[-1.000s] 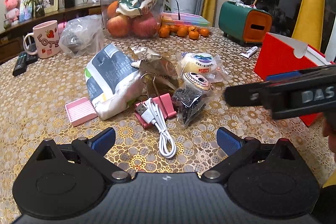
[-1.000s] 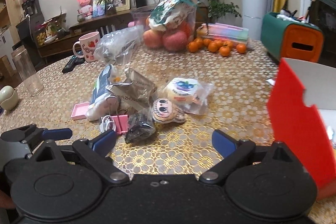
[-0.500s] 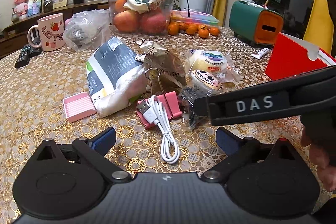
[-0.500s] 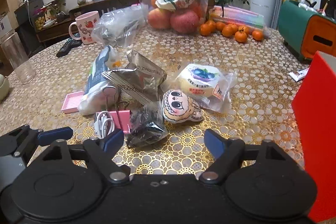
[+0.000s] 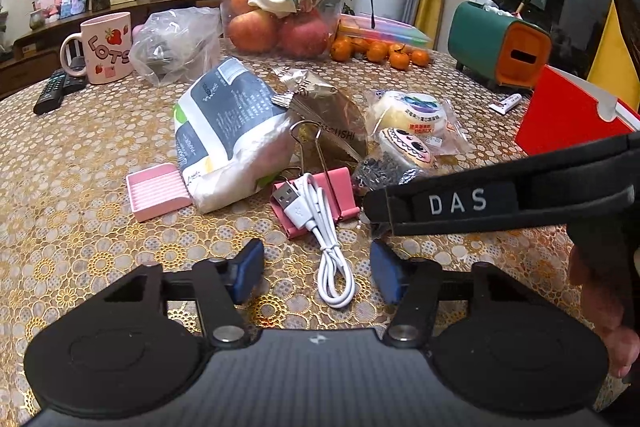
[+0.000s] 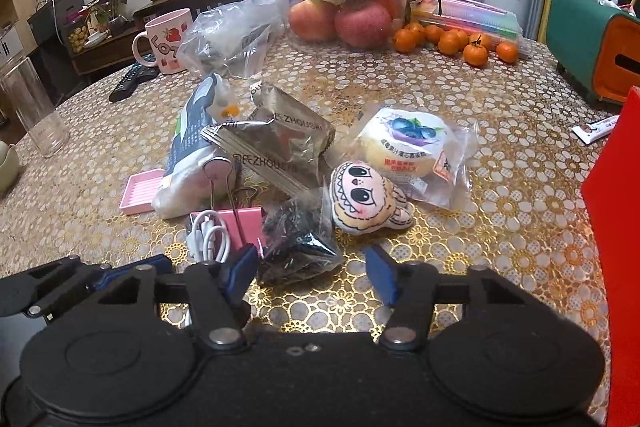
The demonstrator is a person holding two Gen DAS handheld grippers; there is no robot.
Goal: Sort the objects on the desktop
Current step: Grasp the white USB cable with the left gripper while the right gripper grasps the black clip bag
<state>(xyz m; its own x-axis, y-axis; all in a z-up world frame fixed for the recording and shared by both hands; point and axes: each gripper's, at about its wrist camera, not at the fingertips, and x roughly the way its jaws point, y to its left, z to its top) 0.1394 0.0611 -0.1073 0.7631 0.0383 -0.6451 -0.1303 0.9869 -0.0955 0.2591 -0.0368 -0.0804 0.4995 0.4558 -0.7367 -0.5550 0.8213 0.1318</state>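
I've got both tools gaping empty, left tool (image 5: pixel 316 271) straddling the white USB cable (image 5: pixel 320 227), right tool (image 6: pixel 310 267) over the dark bag (image 6: pixel 298 247), lined up for pickups.

The left gripper (image 5: pixel 316 269) sits at the lower centre of its own view, both blue-padded fingers (image 5: pixel 249 269) spread apart with a gap between them. The right gripper (image 6: pixel 310 273) occupies the lower centre of its view, fingers likewise apart. In the left wrist view, one finger of the right gripper crosses the right half of the frame as a dark bar, and the hand (image 5: pixel 600 303) gripping its handle shows at the lower right edge.
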